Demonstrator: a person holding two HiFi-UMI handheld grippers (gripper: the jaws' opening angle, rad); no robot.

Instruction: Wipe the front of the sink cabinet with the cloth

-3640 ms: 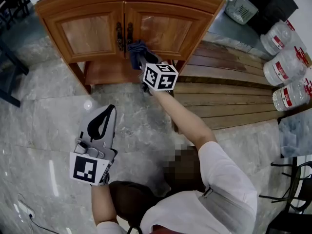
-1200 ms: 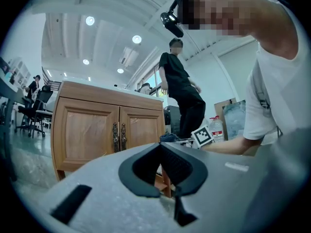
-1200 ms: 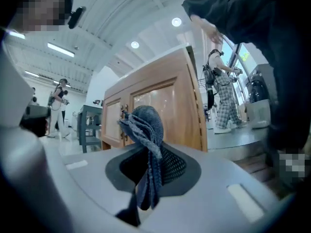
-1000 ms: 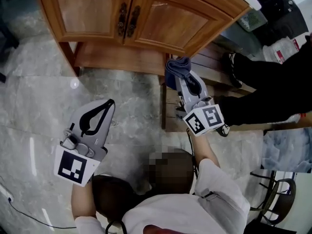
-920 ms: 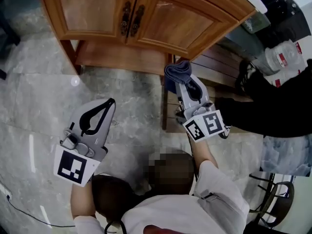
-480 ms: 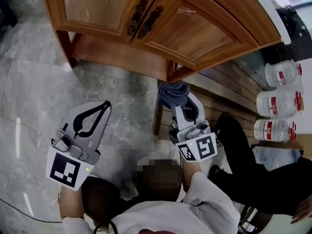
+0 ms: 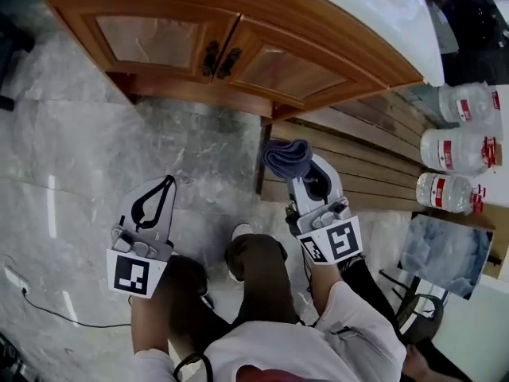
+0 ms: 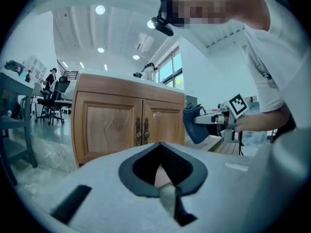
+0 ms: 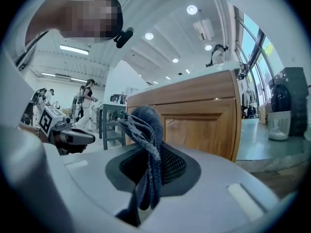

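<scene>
while the person stands clear of the sink cabinet (image 7: pixel 270 70), the right gripper (image 7: pixel 297 169) has its jaws clamped on the dark blue cloth (image 7: pixel 286 156), which bunches up at the jaw tips; the cloth is not touching the cabinet front, just out from its right corner, over the left edge of the wooden slat platform (image 7: pixel 358 161). left gripper (image 7: pixel 165 184) jaws pressed together with nothing between them, over the marble floor (image 7: pixel 87 157), well apart from the cabinet doors; water bottles (image 7: pixel 453 150) at the platform's right edge.
</scene>
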